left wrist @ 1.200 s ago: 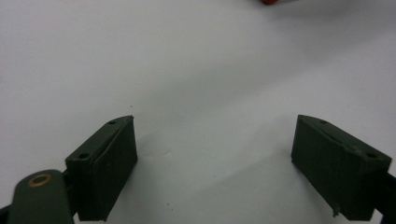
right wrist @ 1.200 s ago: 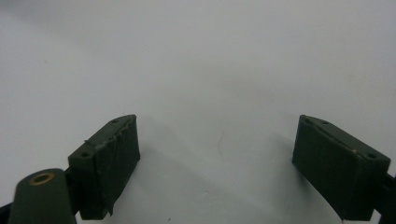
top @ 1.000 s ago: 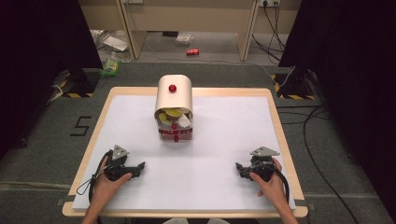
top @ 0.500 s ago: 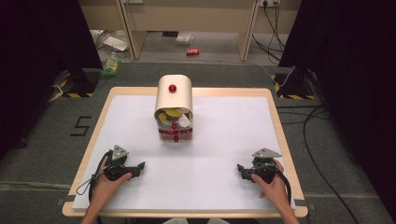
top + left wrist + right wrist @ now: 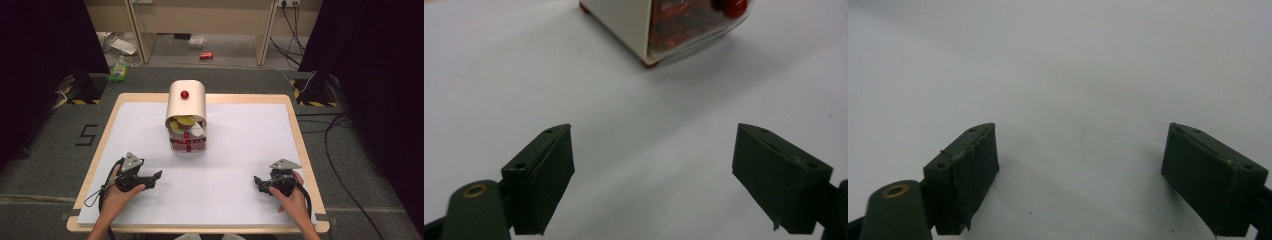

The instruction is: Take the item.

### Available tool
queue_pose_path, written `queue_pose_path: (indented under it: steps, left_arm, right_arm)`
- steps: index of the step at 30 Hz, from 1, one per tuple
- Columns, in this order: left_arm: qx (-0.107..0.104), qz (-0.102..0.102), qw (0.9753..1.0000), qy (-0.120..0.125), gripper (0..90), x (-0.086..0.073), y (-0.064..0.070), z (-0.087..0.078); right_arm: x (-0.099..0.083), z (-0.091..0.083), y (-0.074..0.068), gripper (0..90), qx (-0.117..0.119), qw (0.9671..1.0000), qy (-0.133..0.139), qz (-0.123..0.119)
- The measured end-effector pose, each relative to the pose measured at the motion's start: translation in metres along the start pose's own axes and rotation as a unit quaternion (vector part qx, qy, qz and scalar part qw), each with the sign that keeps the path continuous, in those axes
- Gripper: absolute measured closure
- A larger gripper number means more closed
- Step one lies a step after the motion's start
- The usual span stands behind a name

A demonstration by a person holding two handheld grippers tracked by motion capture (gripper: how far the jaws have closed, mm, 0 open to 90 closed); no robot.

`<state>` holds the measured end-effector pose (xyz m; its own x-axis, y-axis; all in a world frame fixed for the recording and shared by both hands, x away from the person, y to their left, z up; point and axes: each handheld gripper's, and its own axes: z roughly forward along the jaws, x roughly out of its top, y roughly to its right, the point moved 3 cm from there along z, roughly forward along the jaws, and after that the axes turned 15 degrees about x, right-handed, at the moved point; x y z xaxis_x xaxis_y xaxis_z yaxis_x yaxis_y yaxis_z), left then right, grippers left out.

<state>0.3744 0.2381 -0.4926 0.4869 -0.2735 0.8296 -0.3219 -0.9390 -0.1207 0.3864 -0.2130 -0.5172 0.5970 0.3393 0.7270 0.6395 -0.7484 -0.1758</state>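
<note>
Nothing has moved: bread box [image 5: 186,116] sits well beyond both wide-open tools.

Cream box [image 5: 186,103], red knob [image 5: 184,94]; white table cover [image 5: 240,150]; black left gripper [image 5: 156,176].

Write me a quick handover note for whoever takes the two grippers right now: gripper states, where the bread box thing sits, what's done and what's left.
Left gripper: open, holding nothing, low over the white sheet at near left, pointing roughly toward the box.
Right gripper: open, holding nothing, at near right.
Cream box: stands at the far middle of the sheet, red knob on its rounded top, front open toward the person. Yellow pieces show inside, above a clear red-filled front part; what they are is too small to tell.
Done: nothing visibly handled; both grippers are apart from the box.
Left: probably reach in to the box; the left gripper faces it.
</note>
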Motion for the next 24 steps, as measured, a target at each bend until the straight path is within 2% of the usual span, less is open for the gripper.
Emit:
queue_pose_path:
  steps: [3, 7, 11, 24]
  left_arm:
    - [-0.011, 0.005, 0.9998, 0.013, 16.8, 0.008, 0.005, -0.002]
    - [-0.021, 0.011, 0.9996, 0.014, 16.7, 0.014, 0.008, -0.003]
    - [-0.026, 0.016, 0.9992, 0.026, 17.1, 0.021, 0.011, -0.008]
    - [-0.047, 0.037, 0.9958, 0.069, 15.6, 0.07, 0.03, -0.019]
  right_arm:
    - [0.0, 0.0, 0.0, 15.4, 0.0, 1.0, 0.0, 0.0]
    - [0.0, 0.0, 0.0, 15.4, 0.0, 1.0, 0.0, 0.0]
    - [0.0, 0.0, 0.0, 15.2, 0.0, 1.0, 0.0, 0.0]
    - [0.0, 0.0, 0.0, 15.2, 0.0, 1.0, 0.0, 0.0]
